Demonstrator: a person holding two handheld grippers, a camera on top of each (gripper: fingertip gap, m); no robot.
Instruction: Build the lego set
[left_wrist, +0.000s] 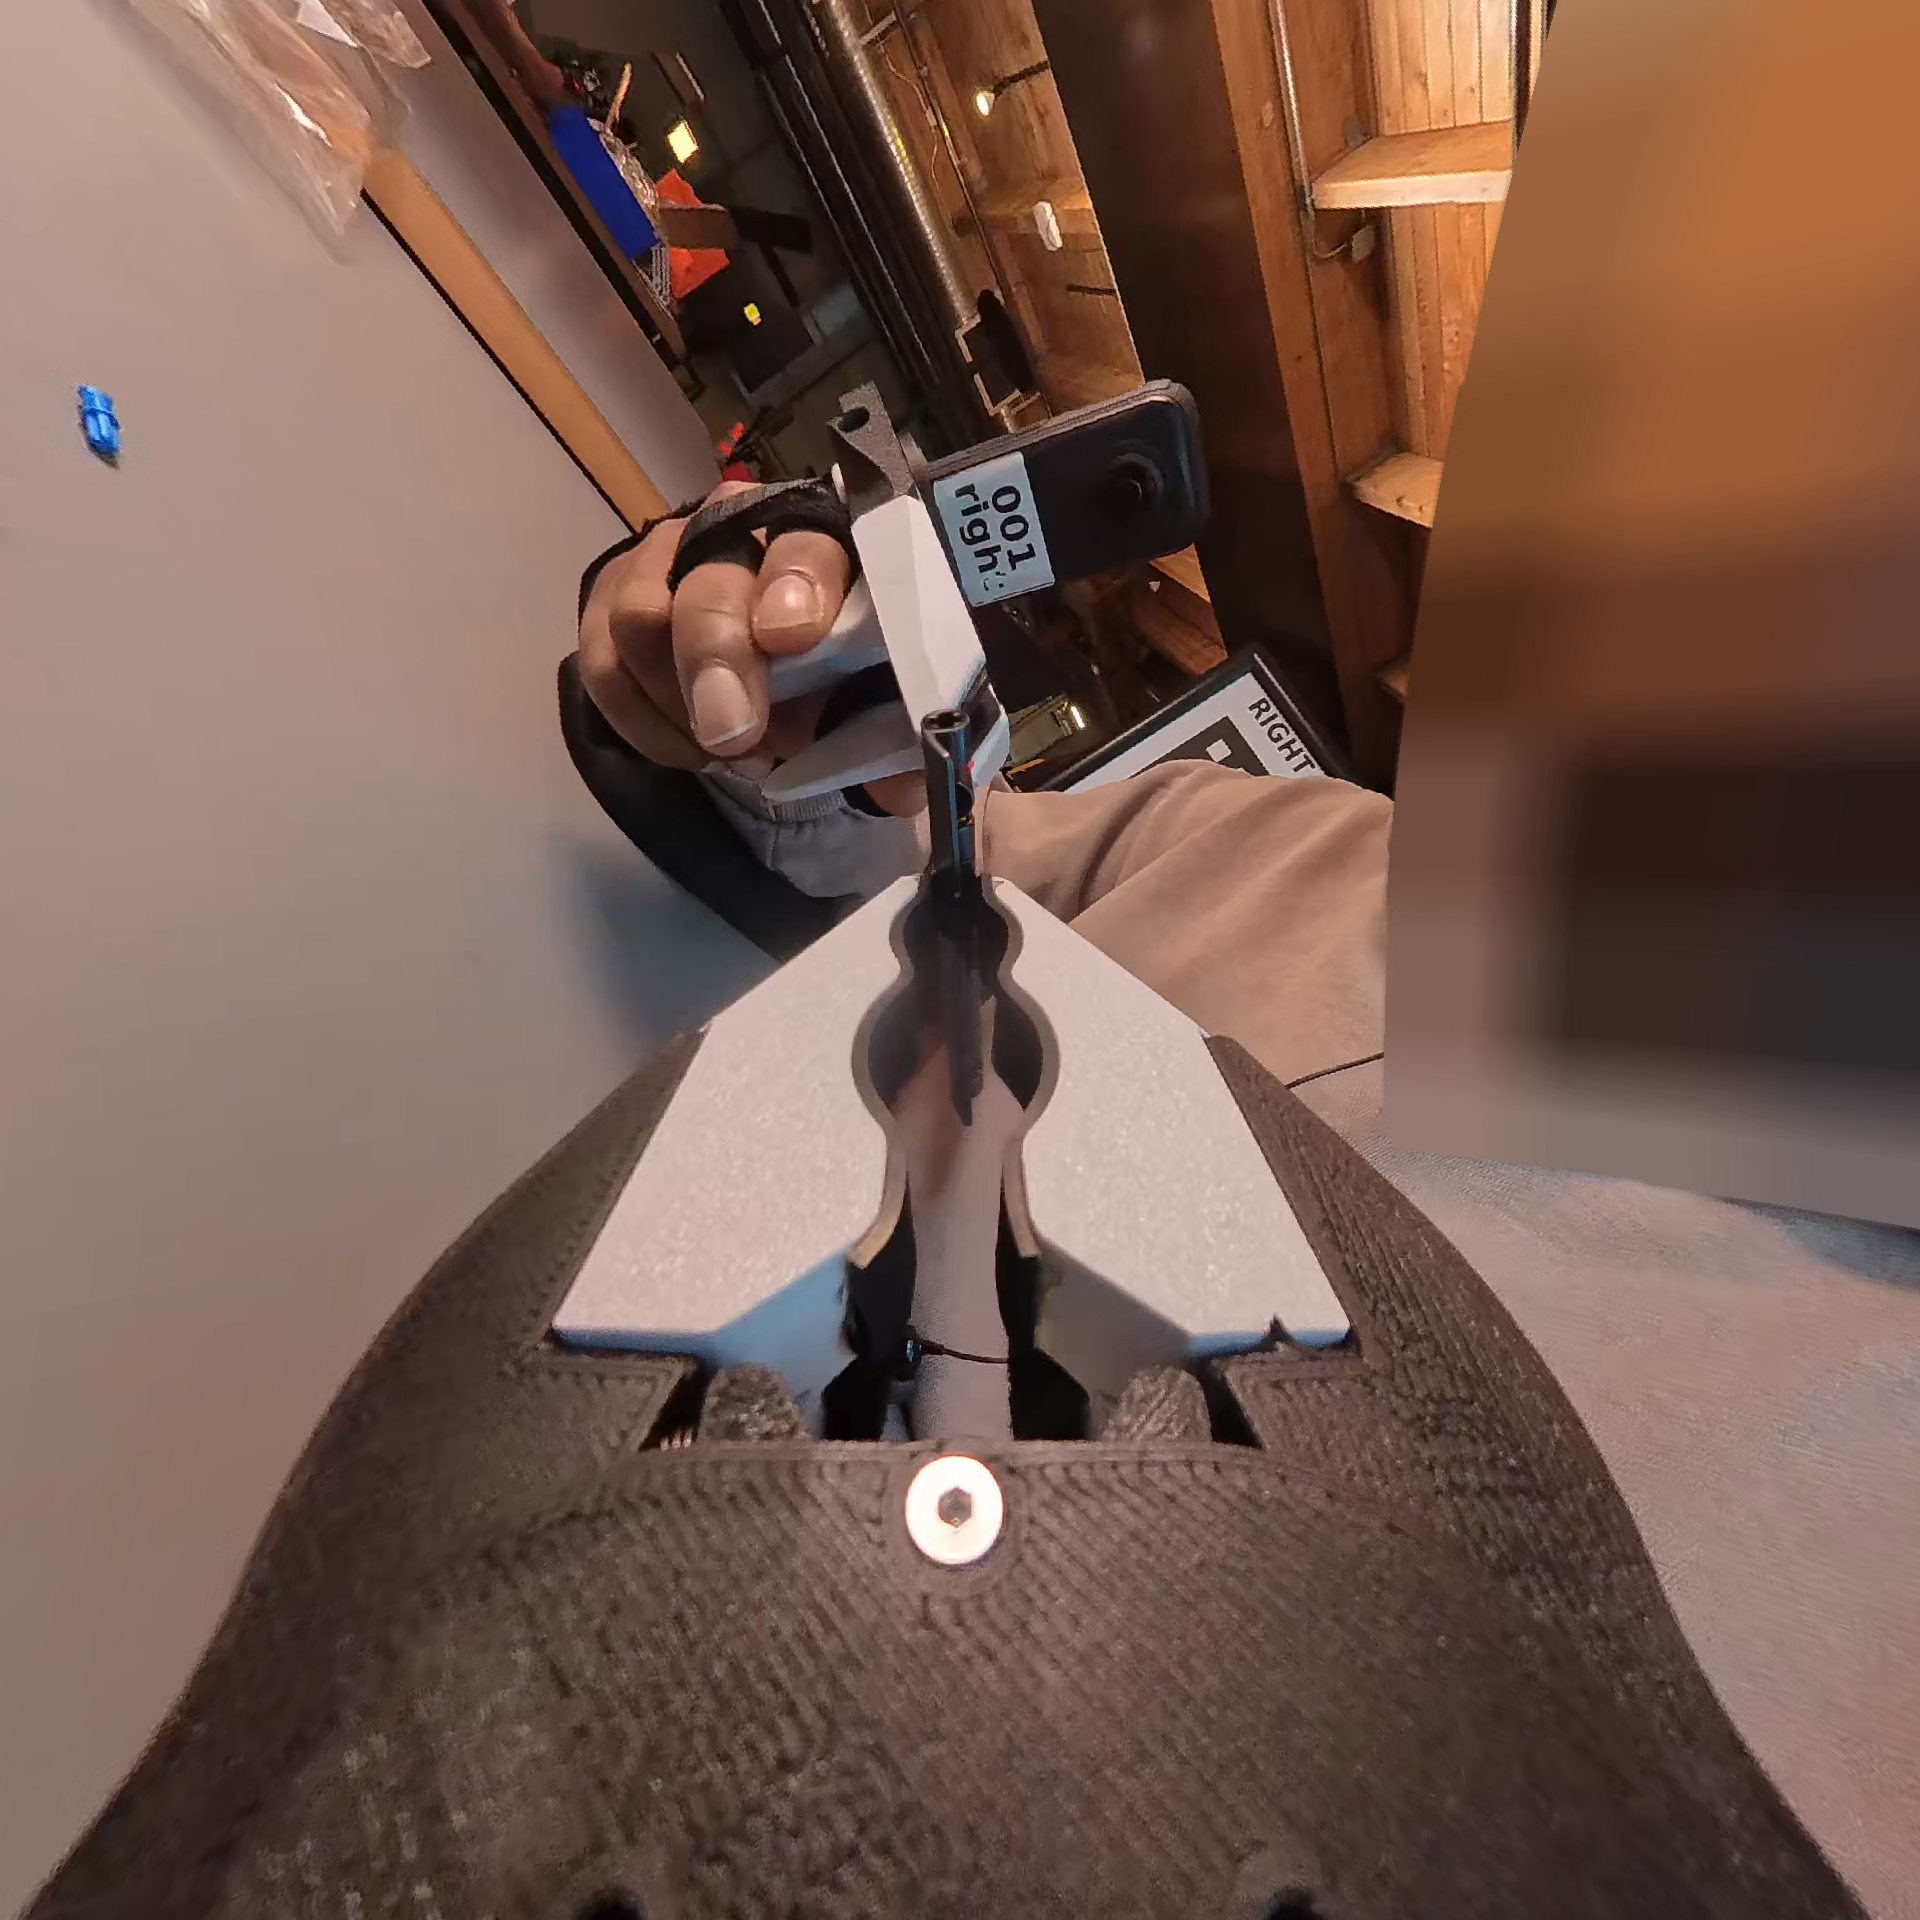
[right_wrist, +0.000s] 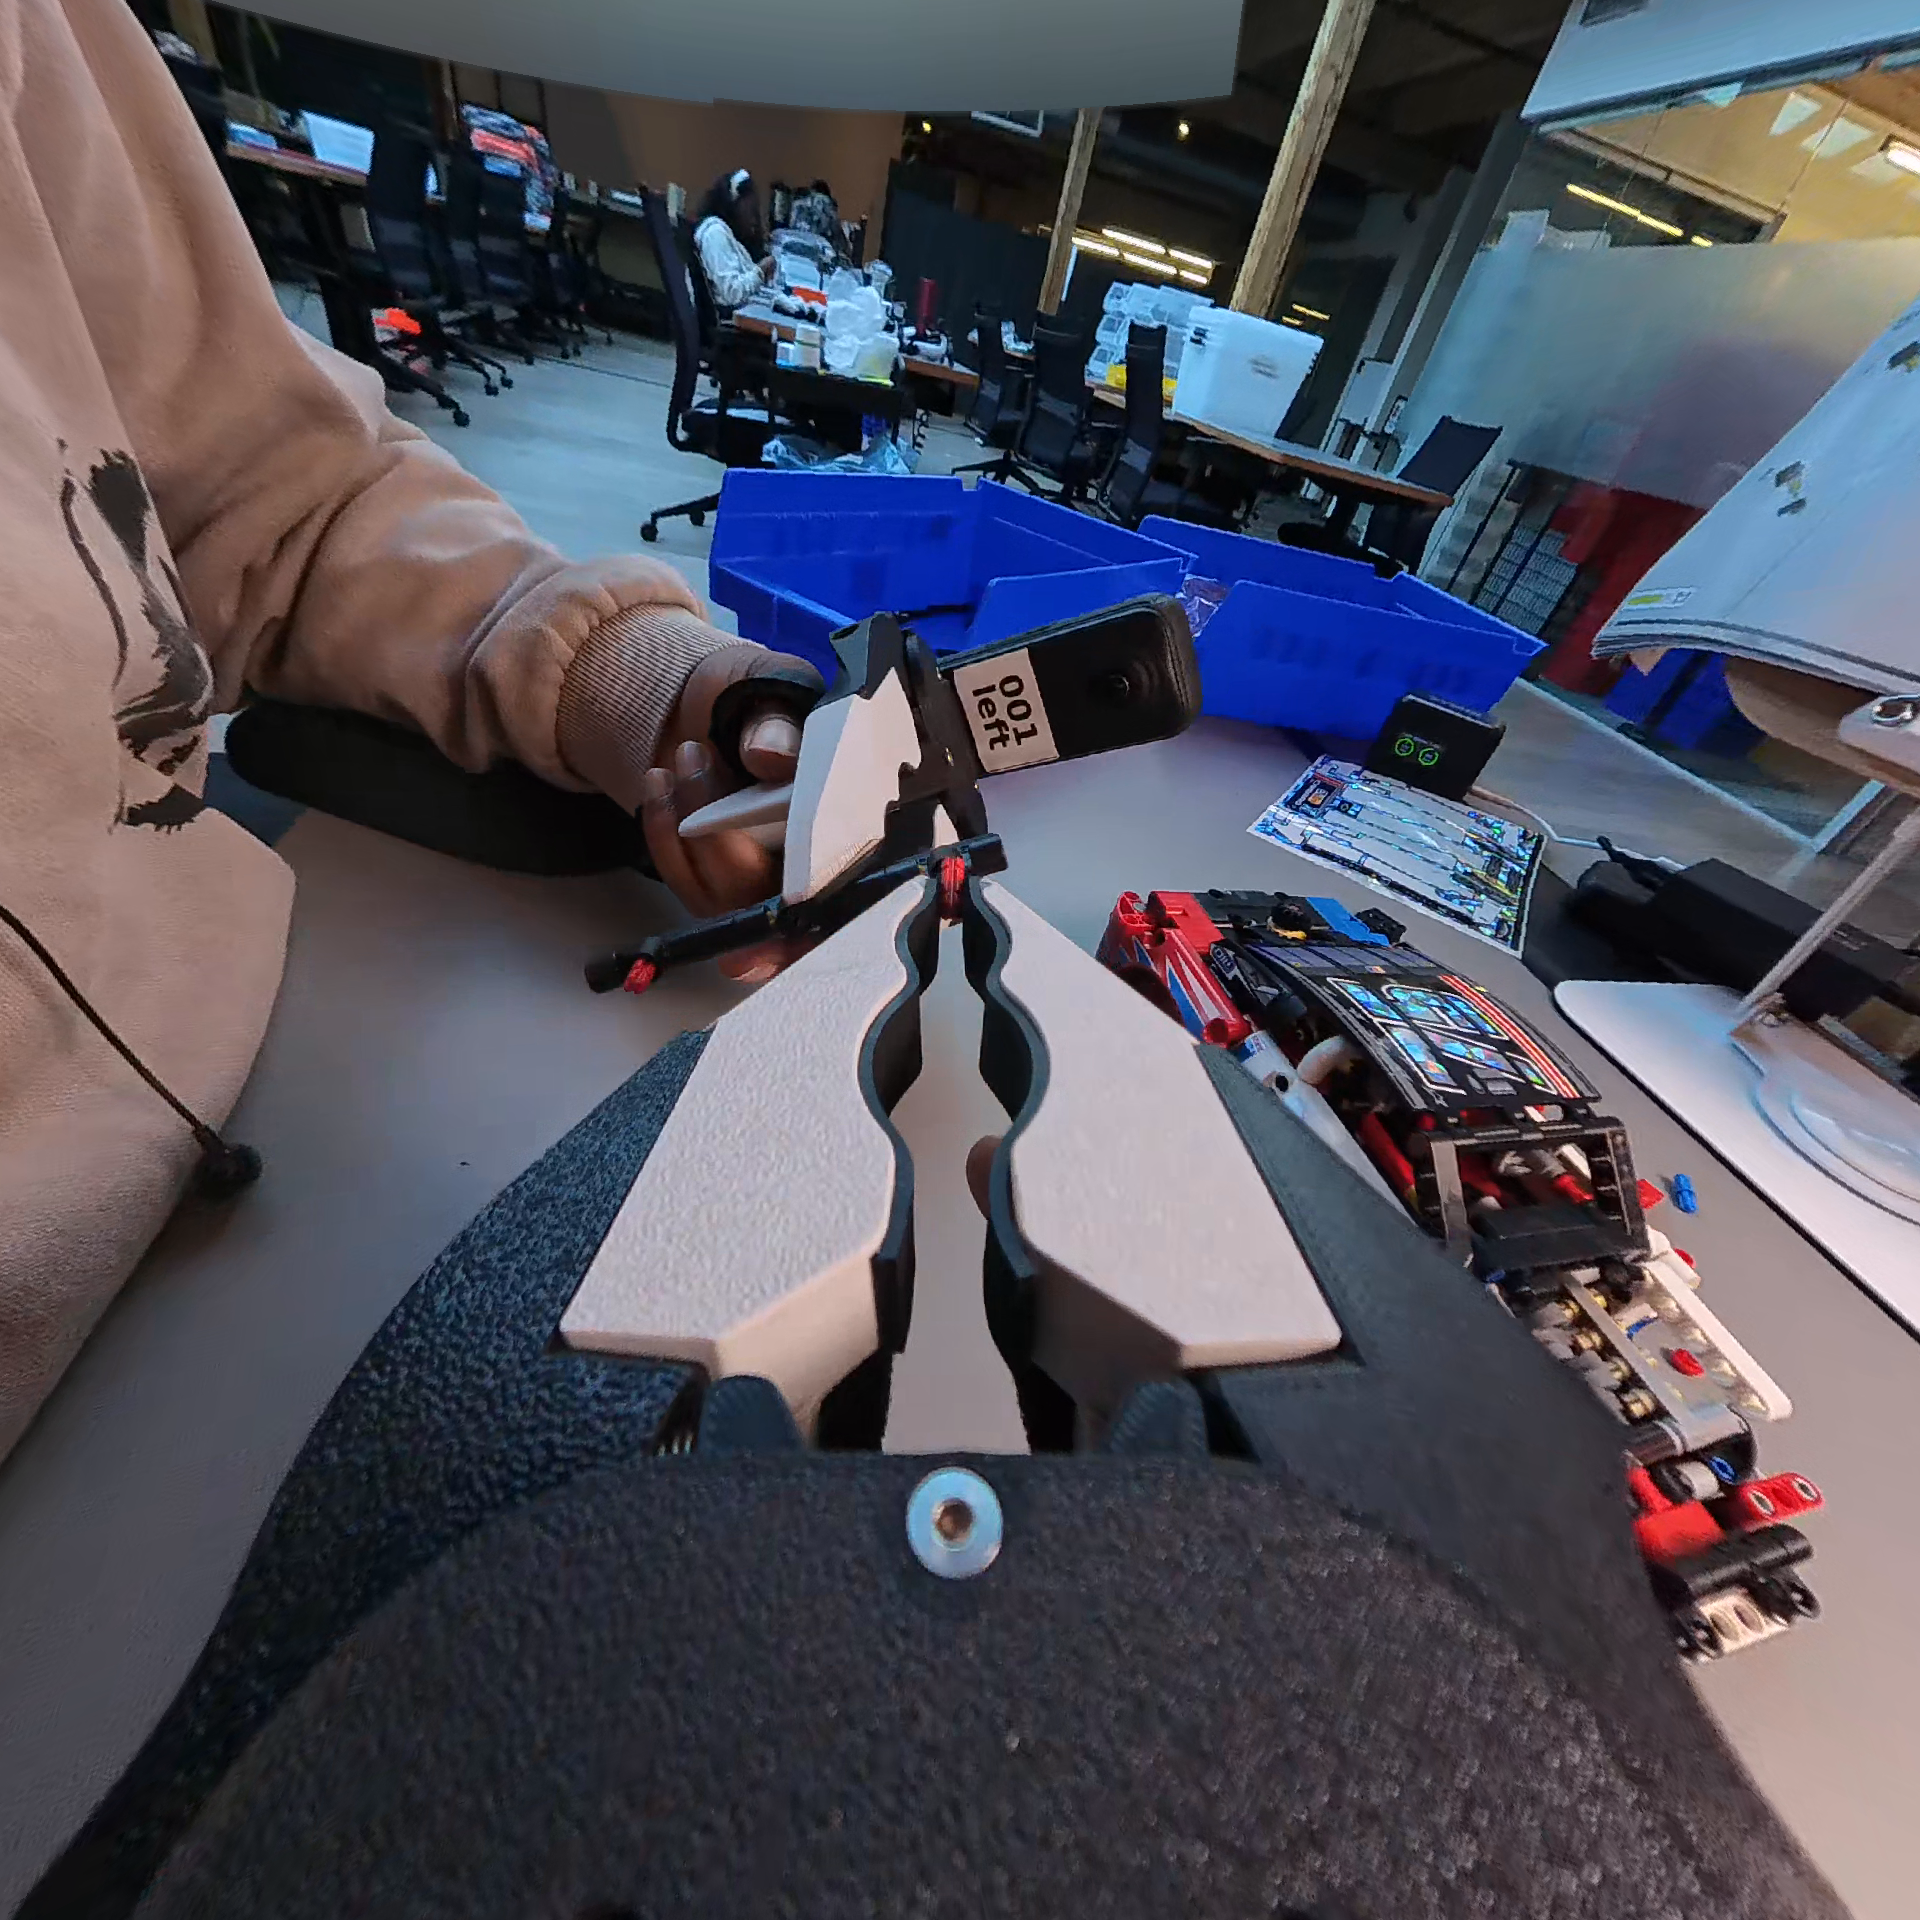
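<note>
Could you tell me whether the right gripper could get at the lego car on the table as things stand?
Probably not yet: the right gripper is shut on a red pin in the black beam that the left gripper holds. The lego car lies unobstructed beside it.

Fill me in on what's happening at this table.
A person is building a lego set with a handheld tool in each hand. The left tool is shut on a long black beam with red pins, held above the table. The right tool pinches a red pin at the beam's end, apparently pressing it in. The partly built lego car sits to the right, untouched.
</note>
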